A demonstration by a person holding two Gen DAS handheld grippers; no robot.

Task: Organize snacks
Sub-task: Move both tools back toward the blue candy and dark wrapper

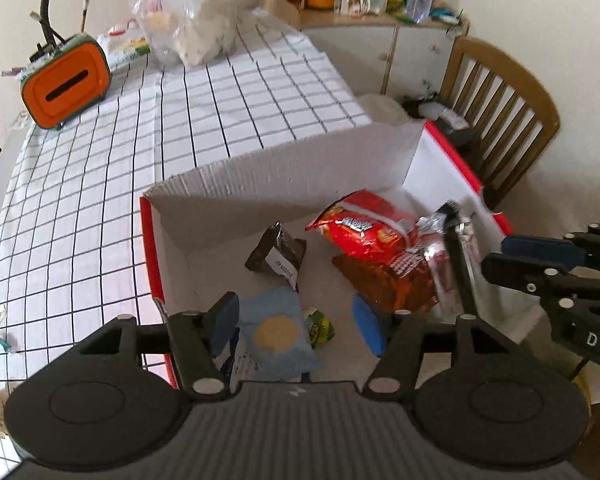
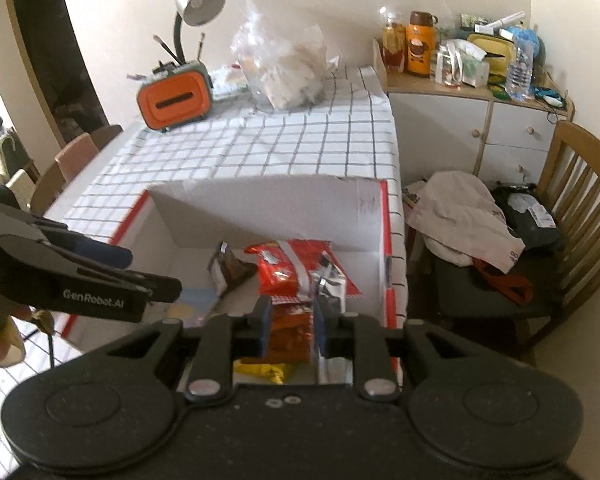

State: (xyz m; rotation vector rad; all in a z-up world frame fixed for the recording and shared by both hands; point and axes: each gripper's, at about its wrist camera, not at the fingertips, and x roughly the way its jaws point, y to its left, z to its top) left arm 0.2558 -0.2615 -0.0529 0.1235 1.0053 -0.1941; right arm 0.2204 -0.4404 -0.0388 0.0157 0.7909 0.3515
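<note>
Across the lower half of both views sits the white cardboard box (image 1: 300, 168) with red edging, resting on the checked tablecloth (image 1: 120, 160) and already holding most of the snacks. Judged from this layout, the step in hand is loading packets into the box; the next move calls for finding the next loose snack outside it. At centre of the left wrist view lies the red snack bag (image 1: 364, 224), atop an orange-brown packet (image 1: 388, 284); a dark brown packet (image 1: 276, 254) leans left of them, and a pale blue biscuit packet (image 1: 278, 334) lies at lower centre beside a small green sweet (image 1: 320, 326). The left gripper (image 1: 296, 322) stands released above the blue packet, pads clear of it. The right gripper (image 2: 288, 326) is nearly clenched; whether it pinches anything cannot be told.
</note>
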